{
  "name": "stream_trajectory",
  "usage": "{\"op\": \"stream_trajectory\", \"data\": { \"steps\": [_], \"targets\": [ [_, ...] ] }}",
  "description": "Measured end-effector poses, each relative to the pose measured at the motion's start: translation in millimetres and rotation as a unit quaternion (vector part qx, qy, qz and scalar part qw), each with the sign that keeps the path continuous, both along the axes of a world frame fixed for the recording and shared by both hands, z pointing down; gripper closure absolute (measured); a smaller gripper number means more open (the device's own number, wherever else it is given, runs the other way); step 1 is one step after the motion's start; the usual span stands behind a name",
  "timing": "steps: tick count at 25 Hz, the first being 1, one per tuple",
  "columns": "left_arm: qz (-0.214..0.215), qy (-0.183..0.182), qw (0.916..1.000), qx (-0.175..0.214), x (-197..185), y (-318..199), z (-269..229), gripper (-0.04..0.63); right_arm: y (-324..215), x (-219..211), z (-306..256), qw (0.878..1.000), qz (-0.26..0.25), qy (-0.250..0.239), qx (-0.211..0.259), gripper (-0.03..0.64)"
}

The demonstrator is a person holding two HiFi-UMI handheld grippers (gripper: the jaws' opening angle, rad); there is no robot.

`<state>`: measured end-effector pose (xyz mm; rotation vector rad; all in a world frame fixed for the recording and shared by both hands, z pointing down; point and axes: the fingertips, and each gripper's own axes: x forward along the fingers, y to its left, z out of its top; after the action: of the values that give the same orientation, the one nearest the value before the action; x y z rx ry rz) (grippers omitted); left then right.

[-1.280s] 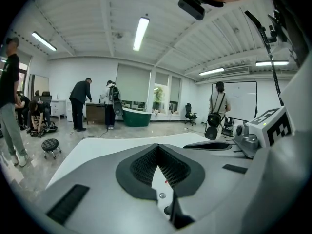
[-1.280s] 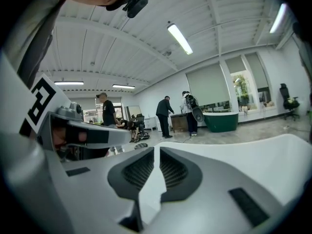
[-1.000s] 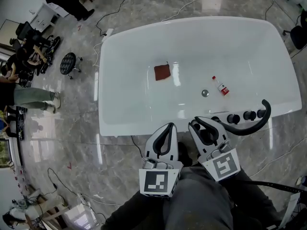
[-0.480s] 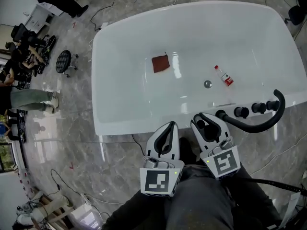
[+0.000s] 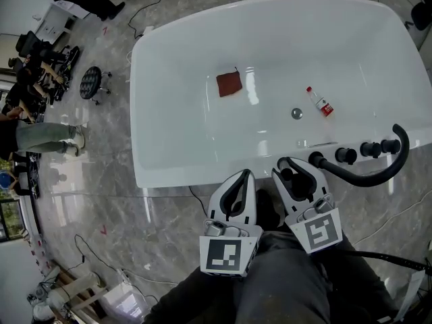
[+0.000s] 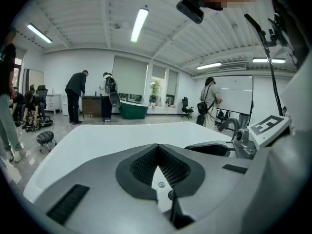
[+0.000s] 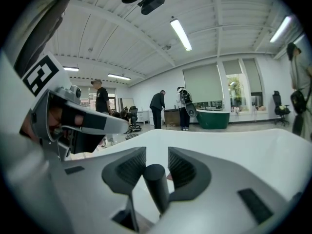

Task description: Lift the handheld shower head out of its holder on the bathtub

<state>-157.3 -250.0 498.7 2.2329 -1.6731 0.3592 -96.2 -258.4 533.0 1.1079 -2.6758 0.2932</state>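
The black shower head (image 5: 290, 175) lies at the near rim of the white bathtub (image 5: 175, 147), and its black hose (image 5: 368, 179) curves off to the right. My right gripper (image 5: 295, 169) is round it. In the right gripper view the black handle (image 7: 157, 191) stands between the pads of the right gripper (image 7: 156, 167) with a small gap on each side; these jaws have just been opening and are open. My left gripper (image 5: 241, 175) hangs beside it, left of the handle, shut with nothing in it; its pads meet in the left gripper view (image 6: 157, 152).
Three black knobs (image 5: 369, 149) sit on the tub rim right of the handle. Inside the tub lie a brown cloth (image 5: 229, 84), a small bottle (image 5: 320, 102) and the drain (image 5: 296, 113). A stool (image 5: 92, 85), cables and people are on the floor at the left.
The right gripper's jaws stand wider round the black handle than a second ago. The tub and hose have shifted up and right in the head view. The left gripper stays shut.
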Motion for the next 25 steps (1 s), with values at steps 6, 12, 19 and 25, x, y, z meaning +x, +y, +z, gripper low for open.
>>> {"op": "stream_trajectory", "data": {
  "steps": [6, 12, 19, 25],
  "targets": [
    [0.0, 0.005, 1.0, -0.007, -3.6, 1.8, 4.1, 0.592, 0.5, -2.0, 0.2, 1.0, 0.004, 0.005, 0.004, 0.483],
    [-0.004, 0.007, 0.9999, -0.009, -7.2, 2.1, 4.4, 0.592, 3.7, -4.3, 7.1, 1.0, 0.0, 0.019, -0.006, 0.482],
    [-0.002, 0.004, 1.0, -0.008, -9.8, 2.7, 12.7, 0.592, 2.4, -2.4, 25.0, 0.999, 0.008, 0.033, -0.02, 0.482],
    [-0.003, 0.002, 0.9999, -0.01, -10.3, 3.0, 10.4, 0.592, 0.7, -1.6, 30.1, 0.998, 0.017, 0.057, -0.015, 0.482]
  ]
}}
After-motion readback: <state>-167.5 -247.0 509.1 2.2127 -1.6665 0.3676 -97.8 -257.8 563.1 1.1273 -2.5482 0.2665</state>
